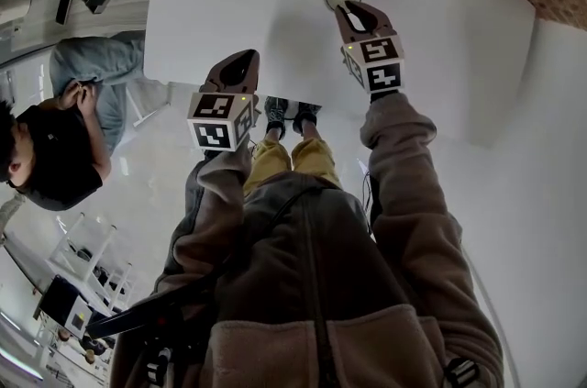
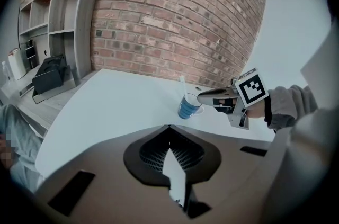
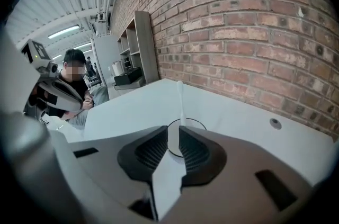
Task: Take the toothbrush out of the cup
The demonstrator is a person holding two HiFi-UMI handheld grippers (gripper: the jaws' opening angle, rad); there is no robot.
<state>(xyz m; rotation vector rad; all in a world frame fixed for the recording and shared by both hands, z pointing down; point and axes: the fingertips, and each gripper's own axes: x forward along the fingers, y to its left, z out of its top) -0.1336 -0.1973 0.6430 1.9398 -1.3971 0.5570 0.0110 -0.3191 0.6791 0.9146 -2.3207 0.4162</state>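
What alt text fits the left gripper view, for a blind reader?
A blue cup with a white toothbrush standing in it sits on a white table before a brick wall. The right gripper reaches in from the right, its tip close to the cup's rim; the left gripper, jaws together and empty, fills the foreground.

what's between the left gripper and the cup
Nothing but bare table lies between the left gripper and the cup, as the left gripper view shows.

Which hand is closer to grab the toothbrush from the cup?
Right. The right tool is at the cup, jaws slightly apart facing the toothbrush; the left tool is farther back, shut.
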